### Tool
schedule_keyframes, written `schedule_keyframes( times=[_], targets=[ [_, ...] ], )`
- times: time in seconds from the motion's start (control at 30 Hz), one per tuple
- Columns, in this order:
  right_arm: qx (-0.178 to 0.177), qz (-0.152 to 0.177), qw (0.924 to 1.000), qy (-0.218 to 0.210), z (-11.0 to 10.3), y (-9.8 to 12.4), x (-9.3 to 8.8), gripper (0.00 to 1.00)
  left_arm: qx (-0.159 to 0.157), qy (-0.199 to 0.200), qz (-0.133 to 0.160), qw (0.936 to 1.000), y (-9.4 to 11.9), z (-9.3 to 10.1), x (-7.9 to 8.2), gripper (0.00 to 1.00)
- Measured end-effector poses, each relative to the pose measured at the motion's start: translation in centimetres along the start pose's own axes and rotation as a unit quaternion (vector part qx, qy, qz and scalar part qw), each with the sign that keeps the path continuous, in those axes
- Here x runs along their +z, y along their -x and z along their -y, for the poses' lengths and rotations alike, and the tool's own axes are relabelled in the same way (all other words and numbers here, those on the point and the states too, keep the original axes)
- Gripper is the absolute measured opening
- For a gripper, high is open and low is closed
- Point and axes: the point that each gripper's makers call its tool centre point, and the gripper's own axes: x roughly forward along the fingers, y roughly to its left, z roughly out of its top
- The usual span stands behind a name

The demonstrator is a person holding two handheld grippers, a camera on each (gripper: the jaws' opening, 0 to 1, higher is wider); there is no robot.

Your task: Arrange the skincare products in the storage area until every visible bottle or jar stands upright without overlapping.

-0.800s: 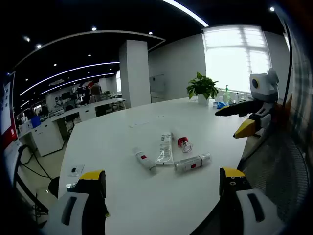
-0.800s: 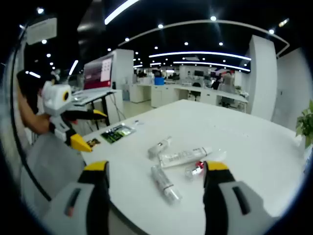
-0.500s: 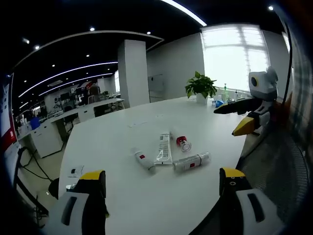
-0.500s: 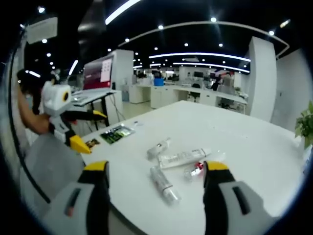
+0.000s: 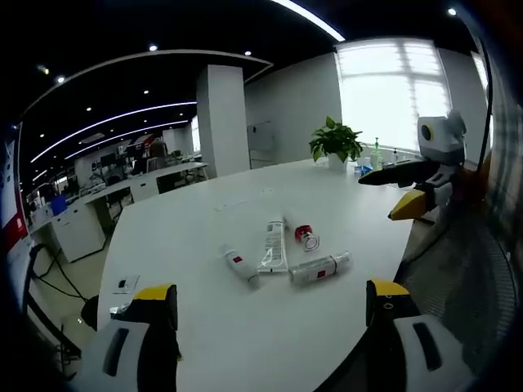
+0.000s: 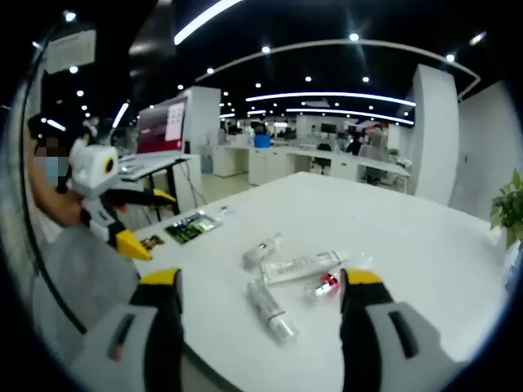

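Observation:
Several skincare products lie on their sides on the white table [image 5: 204, 237]. A small white tube [image 5: 242, 267] with a red label is at the left, a long flat white tube [image 5: 273, 246] in the middle, a small red-capped jar [image 5: 307, 238] beyond it, and a clear bottle [image 5: 319, 269] with a red label nearest the edge. In the right gripper view the same clear bottle [image 6: 270, 310], flat tube [image 6: 301, 265], small tube [image 6: 261, 249] and red-capped jar [image 6: 322, 286] lie together. My left gripper [image 5: 270, 327] is open, short of them. My right gripper [image 6: 260, 314] is open too, above the table edge.
A potted plant [image 5: 335, 145] and small bottles stand at the table's far end. The other gripper [image 5: 421, 184] hangs off the table's right side. A dark card [image 6: 193, 226] lies near the table corner. A person [image 6: 78, 245] stands at the left. Desks and a pillar [image 5: 222, 122] are behind.
Both views have shifted only slightly; the products have not moved and both grippers stay open.

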Motion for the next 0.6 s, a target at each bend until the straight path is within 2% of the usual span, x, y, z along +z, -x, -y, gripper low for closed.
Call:
schedule_keyframes(
  times=[0.13, 0.23, 0.47, 0.6],
  targets=[
    [0.006, -0.003, 1.0, -0.002, -0.19, -0.17, -0.1, 0.79, 0.0, -0.003, 0.009, 1.0, 0.15, -0.03, 0.31, 0.97],
    [0.012, -0.007, 0.9999, 0.001, -0.44, -0.24, -0.25, 0.79, 0.013, 0.002, 0.021, 0.9997, 0.36, -0.53, 0.76, 0.97],
    [0.01, -0.011, 0.9999, 0.003, -0.44, -0.34, -0.37, 0.78, 0.0, 0.005, 0.017, 0.9998, 0.2, -0.07, 0.58, 0.98],
    [0.007, -0.011, 0.9999, 0.003, -0.35, -0.35, -0.35, 0.78, 0.007, 0.007, 0.02, 0.9998, 0.3, -0.41, 0.66, 0.99]
  ],
)
